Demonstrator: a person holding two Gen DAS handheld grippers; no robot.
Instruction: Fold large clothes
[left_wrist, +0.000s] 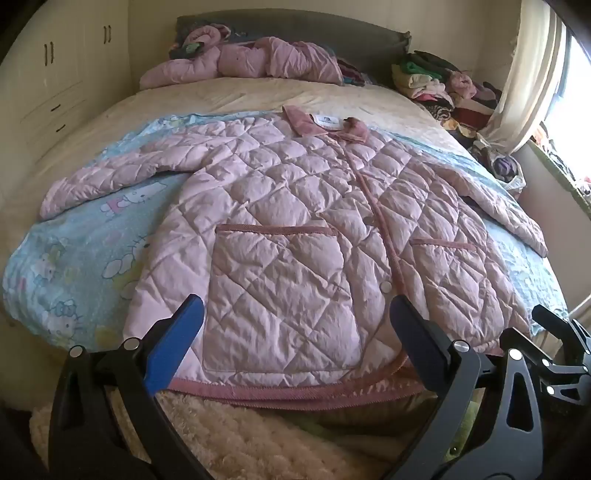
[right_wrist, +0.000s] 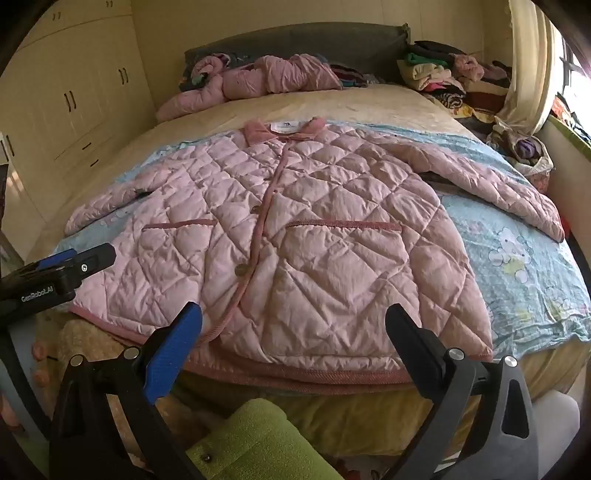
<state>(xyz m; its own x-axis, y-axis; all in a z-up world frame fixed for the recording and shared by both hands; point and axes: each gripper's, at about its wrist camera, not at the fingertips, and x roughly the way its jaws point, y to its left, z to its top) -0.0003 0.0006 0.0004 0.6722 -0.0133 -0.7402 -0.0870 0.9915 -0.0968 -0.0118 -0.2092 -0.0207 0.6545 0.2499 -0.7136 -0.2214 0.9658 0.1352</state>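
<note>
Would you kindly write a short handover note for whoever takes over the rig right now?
Left gripper: open, empty, hovering over the hem on the jacket's left half.
Right gripper: open, empty, over the hem on the right half.
Jacket: flat on the blue sheet on the bed, front up, buttoned, both sleeves spread out, collar at the far end.
Done: laid out only; no fold yet.
Left: fold sleeves in, then fold the body.

The left claw (left_wrist: 295, 325) stands with its jaws spread wide and nothing between them, tilted downward at the near edge of the scene. The right claw (right_wrist: 293, 332) is just beside it on the right, jaws equally wide apart and empty, angled down the same way
</note>
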